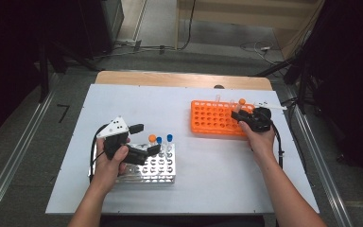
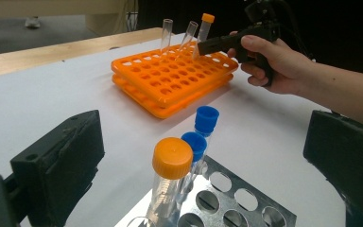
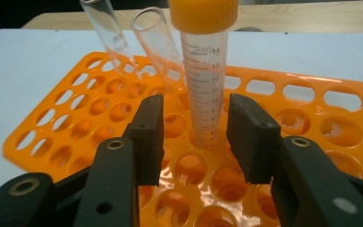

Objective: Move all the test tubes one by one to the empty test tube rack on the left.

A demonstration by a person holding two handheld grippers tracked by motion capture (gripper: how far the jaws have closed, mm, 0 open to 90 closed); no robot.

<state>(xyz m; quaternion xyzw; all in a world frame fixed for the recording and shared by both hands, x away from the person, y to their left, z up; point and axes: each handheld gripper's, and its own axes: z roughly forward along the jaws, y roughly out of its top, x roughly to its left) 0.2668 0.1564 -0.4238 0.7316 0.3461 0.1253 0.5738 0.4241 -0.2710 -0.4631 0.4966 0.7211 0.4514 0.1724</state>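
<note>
Right gripper (image 3: 194,142) jaws flanking orange-capped tube (image 3: 203,80), gaps both sides

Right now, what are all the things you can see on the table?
Orange rack: one, orange, far right part of the table.
Metal rack: one, silver, near left part of the table.
Orange-capped tube: one, clear with orange cap, standing in the orange rack between the right gripper's jaws.
Open tubes: two, clear, no caps, leaning in the orange rack.
Capped tubes: three, one orange cap and two blue caps, in the metal rack.
Table: one, white top.
Left gripper: one, black, open, at the metal rack.
Right gripper: one, black, open around the orange-capped tube.
</note>
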